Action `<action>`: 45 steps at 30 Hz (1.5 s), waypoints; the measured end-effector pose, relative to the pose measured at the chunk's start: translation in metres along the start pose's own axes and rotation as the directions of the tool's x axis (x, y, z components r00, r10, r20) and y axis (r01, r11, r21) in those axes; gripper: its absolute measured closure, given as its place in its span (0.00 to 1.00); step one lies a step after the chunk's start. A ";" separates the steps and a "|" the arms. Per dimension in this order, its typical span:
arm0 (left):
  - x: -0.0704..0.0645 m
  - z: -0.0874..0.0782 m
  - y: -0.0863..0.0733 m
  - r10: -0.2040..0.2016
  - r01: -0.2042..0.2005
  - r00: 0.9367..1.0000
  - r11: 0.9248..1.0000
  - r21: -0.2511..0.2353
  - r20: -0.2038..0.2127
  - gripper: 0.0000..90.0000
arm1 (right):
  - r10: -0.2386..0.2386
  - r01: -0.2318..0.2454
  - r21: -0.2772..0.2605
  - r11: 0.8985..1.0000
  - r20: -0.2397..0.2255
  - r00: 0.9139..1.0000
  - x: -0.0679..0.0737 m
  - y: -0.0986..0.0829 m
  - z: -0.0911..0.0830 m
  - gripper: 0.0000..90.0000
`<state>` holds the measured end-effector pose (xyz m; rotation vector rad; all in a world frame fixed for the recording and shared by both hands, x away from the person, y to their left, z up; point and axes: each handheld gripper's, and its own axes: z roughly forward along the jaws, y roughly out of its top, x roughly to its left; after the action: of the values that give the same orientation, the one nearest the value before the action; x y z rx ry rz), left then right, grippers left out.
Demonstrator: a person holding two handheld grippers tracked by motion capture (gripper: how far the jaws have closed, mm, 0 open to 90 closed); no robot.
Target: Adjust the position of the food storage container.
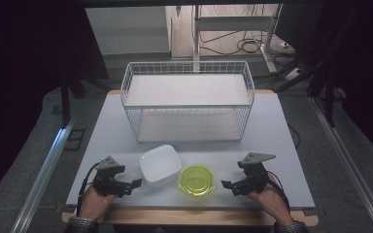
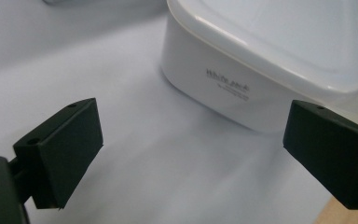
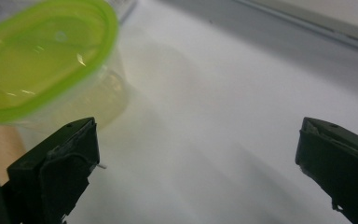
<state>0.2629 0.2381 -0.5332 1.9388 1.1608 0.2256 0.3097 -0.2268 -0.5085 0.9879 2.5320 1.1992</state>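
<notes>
A white square lidded container (image 1: 160, 165) sits on the table's near middle, with a round clear tub under a green lid (image 1: 196, 180) just right of it. My left gripper (image 1: 132, 186) rests open at the front left, pointing at the white container (image 2: 261, 65), which stands a short way beyond its jaws. My right gripper (image 1: 226, 187) rests open at the front right, its jaws aimed toward the green-lidded tub (image 3: 42, 60), which lies off to the left of the gap. Neither gripper holds anything.
A white wire basket (image 1: 188, 99) with a shelf-like base stands at the back of the light grey table (image 1: 272, 126). The wooden front edge (image 1: 194, 216) runs below the hands. Cables and a metal frame lie on the floor behind.
</notes>
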 end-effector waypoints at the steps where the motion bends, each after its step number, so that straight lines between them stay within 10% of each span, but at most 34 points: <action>1: 0.001 -0.002 0.000 0.009 -0.010 1.000 1.000 -0.020 -0.015 0.05 | 0.004 -0.004 0.015 1.000 0.018 1.000 0.000 0.000 0.001 0.00; 20: -0.001 0.002 0.000 0.107 -0.107 0.993 0.994 0.009 -0.049 0.15 | 0.067 -0.069 0.035 0.997 0.052 0.996 0.003 0.005 -0.001 0.20; 37: 0.003 -0.003 -0.001 0.065 -0.068 0.997 0.992 -0.109 -0.030 0.09 | -0.028 0.027 0.031 0.999 0.050 0.998 0.020 0.022 -0.013 0.68; 45: 0.002 -0.001 -0.001 0.106 -0.112 0.991 0.991 -0.075 -0.085 0.10 | -0.039 0.038 0.032 0.999 0.016 0.999 0.031 0.032 -0.016 0.89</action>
<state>0.2631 0.2401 -0.5336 1.9400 1.0824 0.4060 0.2949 -0.2025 -0.4701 0.9476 2.5528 1.1396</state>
